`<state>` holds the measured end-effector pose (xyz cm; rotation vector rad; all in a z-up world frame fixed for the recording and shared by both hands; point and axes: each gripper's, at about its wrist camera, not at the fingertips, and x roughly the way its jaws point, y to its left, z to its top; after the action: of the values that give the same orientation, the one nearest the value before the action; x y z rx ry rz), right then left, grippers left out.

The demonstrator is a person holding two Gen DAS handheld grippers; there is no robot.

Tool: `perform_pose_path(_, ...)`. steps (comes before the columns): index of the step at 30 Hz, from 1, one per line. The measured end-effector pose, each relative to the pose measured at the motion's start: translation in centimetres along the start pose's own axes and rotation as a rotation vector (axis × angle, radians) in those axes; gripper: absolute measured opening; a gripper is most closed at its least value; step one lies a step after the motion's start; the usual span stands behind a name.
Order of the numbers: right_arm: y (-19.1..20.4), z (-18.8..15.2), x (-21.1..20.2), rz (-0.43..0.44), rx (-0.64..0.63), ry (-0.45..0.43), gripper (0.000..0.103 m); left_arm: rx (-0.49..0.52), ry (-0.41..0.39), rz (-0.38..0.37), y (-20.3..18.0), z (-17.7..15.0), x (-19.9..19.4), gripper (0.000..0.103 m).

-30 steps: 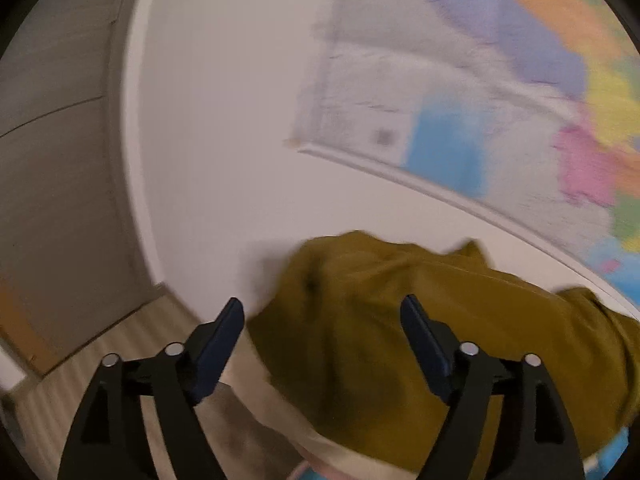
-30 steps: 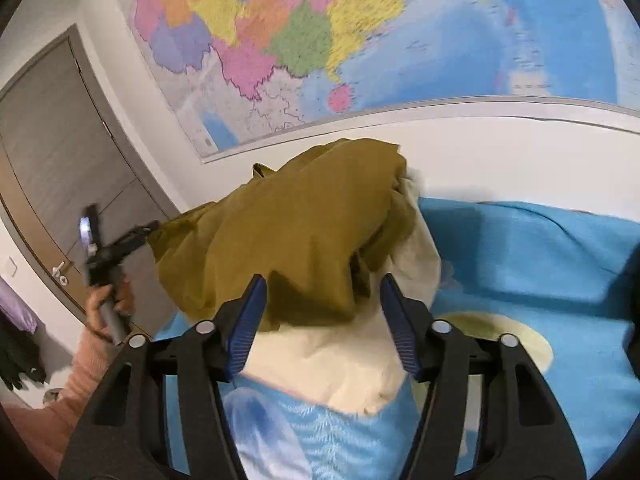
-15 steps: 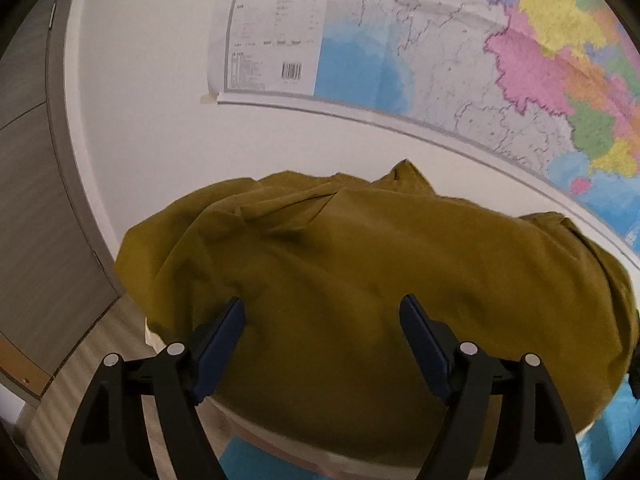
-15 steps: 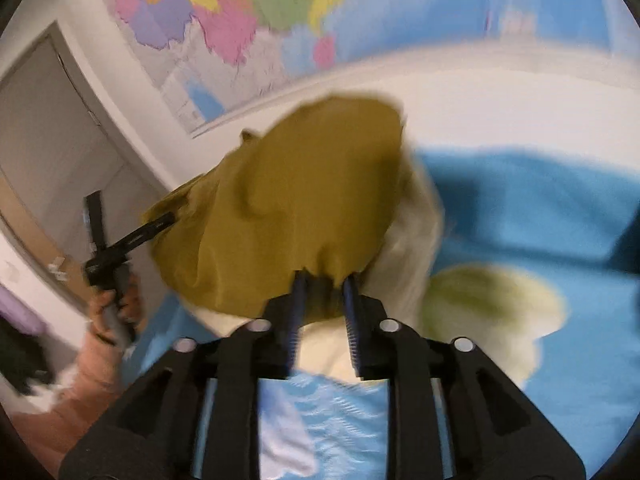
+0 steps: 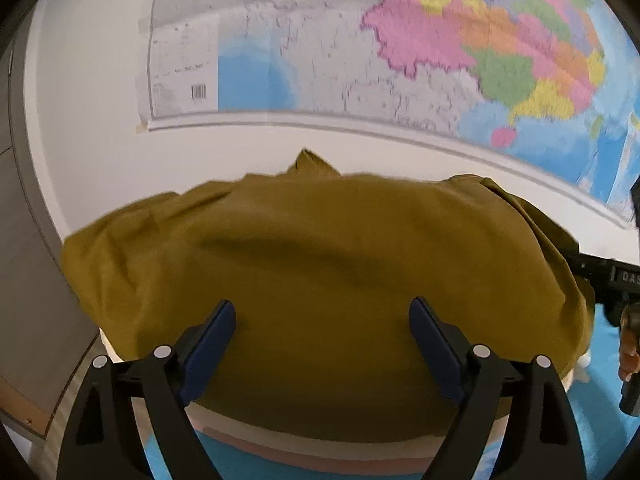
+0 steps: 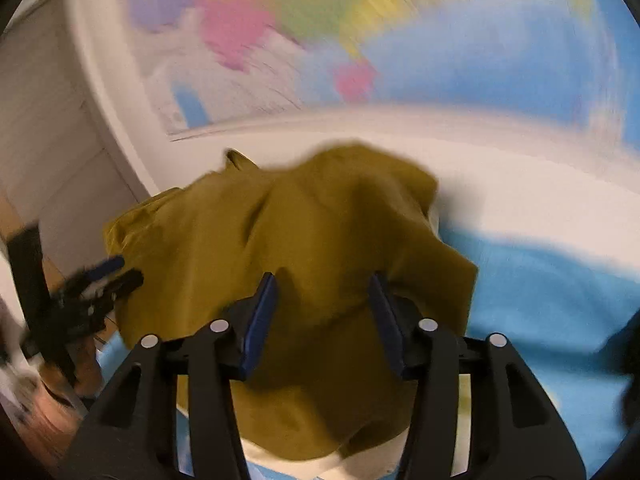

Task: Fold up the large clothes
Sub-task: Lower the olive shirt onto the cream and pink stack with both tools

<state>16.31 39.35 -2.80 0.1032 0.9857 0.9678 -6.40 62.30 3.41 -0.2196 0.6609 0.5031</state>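
A mustard-olive garment (image 5: 320, 260) lies heaped on a cream pad on the bed. In the left wrist view it fills the middle. My left gripper (image 5: 322, 312) hovers over its near edge; its jaws are opening wide and the pads touch no cloth. The garment (image 6: 320, 220) bulges up in folds in the blurred right wrist view. There my right gripper (image 6: 322, 280) stands about half apart, with cloth between and under its fingers; no pad clearly presses on it. The left gripper (image 6: 92, 284) shows at the garment's left edge.
A blue bedsheet (image 6: 540, 300) covers the bed to the right. A large coloured wall map (image 5: 360, 40) hangs behind on a white wall. A grey door (image 5: 24, 240) stands at the left. A person's hand (image 5: 628, 340) holds the right gripper's black body (image 5: 616, 280).
The left view swung from the wall and floor onto the garment and came closer. The right fingers pinched a fold half a second ago and now stand apart again, lower over the cloth.
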Motion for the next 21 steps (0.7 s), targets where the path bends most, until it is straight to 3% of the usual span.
perform_pose_path(2, -1.2, -0.6, 0.0, 0.040, 0.049, 0.007, 0.041, -0.003, 0.001, 0.006, 0.1, -0.1, 0.2, 0.087)
perform_pose_path(5, -0.7, -0.7, -1.1, 0.026, 0.024, -0.009, 0.042, -0.001, -0.001, 0.012, 0.0, -0.2, -0.1, 0.088)
perform_pose_path(14, 4.8, -2.9, -5.7, 0.041, -0.202, -0.133, 0.050, 0.001, -0.019, -0.006, -1.0, -0.3, -2.1, 0.089)
perform_pose_path(17, 5.8, -3.5, -5.0, 0.032, -0.253, -0.107, 0.049, 0.025, -0.025, -0.030, -2.0, -0.2, -2.7, 0.093)
perform_pose_path(21, 4.7, -4.5, -2.0, 0.011, -0.240, -0.009, 0.049, 0.037, 0.005, -0.050, -2.9, -0.4, -2.0, 0.094)
